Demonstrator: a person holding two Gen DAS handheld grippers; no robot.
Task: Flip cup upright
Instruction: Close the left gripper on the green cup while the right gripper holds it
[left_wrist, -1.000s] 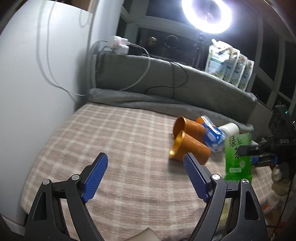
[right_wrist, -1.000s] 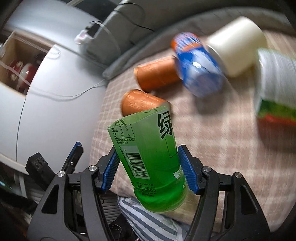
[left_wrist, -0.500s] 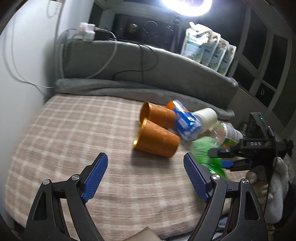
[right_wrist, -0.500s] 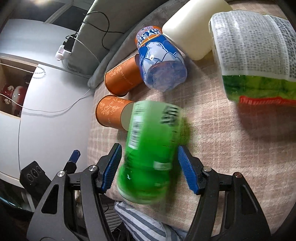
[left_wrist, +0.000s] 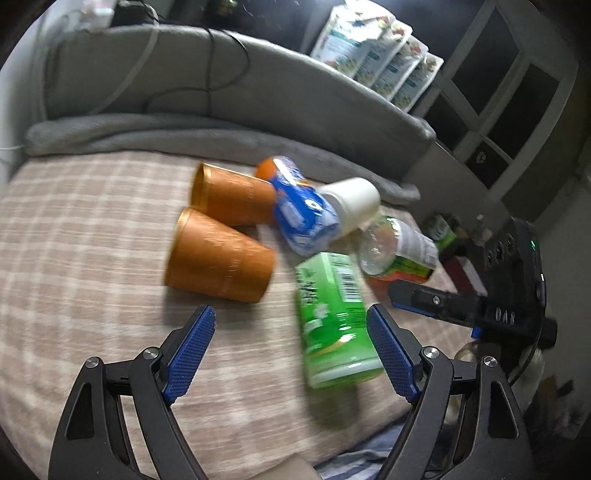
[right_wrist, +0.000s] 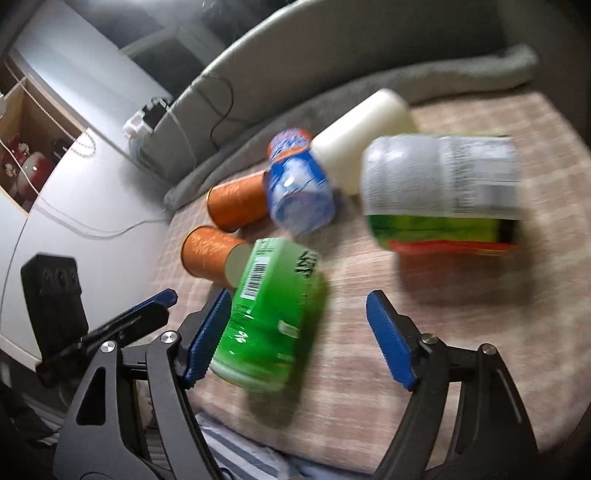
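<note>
Right hand-held gripper (right_wrist: 299, 336) jaws spread wide, nothing gripped; green cup (right_wrist: 271, 314) lies on its side on plaid bed (right_wrist: 461, 332), touching left pad. Left hand-held gripper (left_wrist: 291, 350) also released, empty.

Motion is blurring the green cup (right_wrist: 271, 314) beside the right gripper (right_wrist: 299, 336); its label text is staying unreadable.

2 orange cups (left_wrist: 218, 254) on their sides, green cup (left_wrist: 336, 321) lying beside open left gripper (left_wrist: 291, 349)
</note>
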